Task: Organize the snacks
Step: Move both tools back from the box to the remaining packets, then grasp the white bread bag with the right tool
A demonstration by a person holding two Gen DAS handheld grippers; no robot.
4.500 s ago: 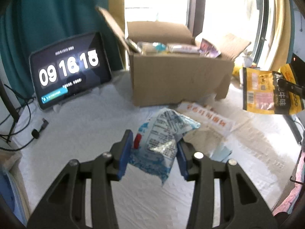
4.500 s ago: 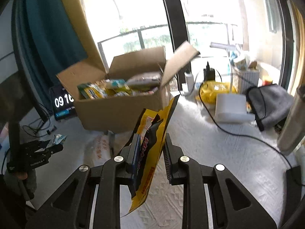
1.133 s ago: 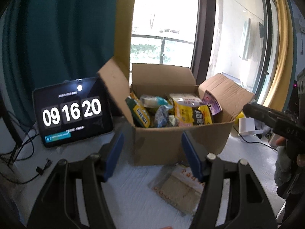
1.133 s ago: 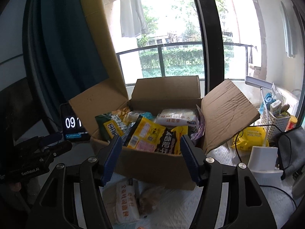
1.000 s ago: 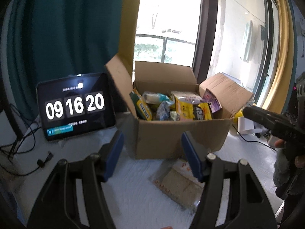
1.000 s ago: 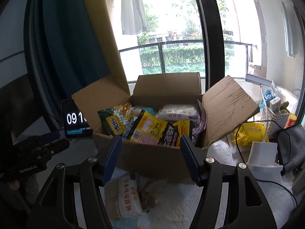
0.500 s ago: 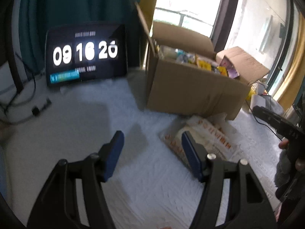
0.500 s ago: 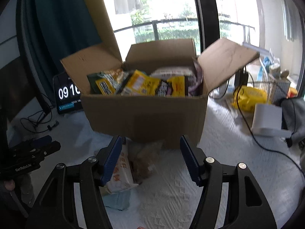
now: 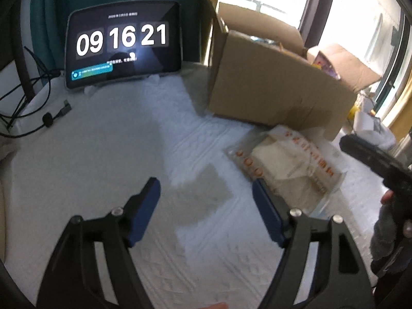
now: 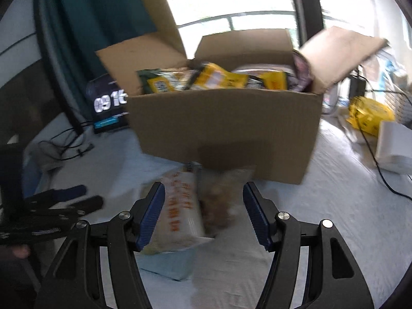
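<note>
An open cardboard box [image 10: 226,123] holds several snack packs, yellow and green ones on top; it also shows in the left wrist view [image 9: 270,92]. In front of it on the white cloth lies a clear snack bag with orange print [image 9: 285,162], which in the right wrist view [image 10: 177,206] lies beside a bag of brownish snacks [image 10: 221,200] and over a pale blue packet [image 10: 170,265]. My left gripper [image 9: 206,203] is open and empty above bare cloth, left of the bag. My right gripper [image 10: 203,206] is open and empty, low over these bags.
A tablet showing a clock [image 9: 123,43] leans at the back left, with cables [image 9: 38,118] beside it. A yellow pack [image 10: 370,116], a white box [image 10: 396,146] and a black cord [image 10: 373,154] lie right of the cardboard box. Windows stand behind.
Both grippers, empty and open throughout the last second, have dropped from box height and tilted down toward the cloth. The right one now hangs over the bags in front of the box.
</note>
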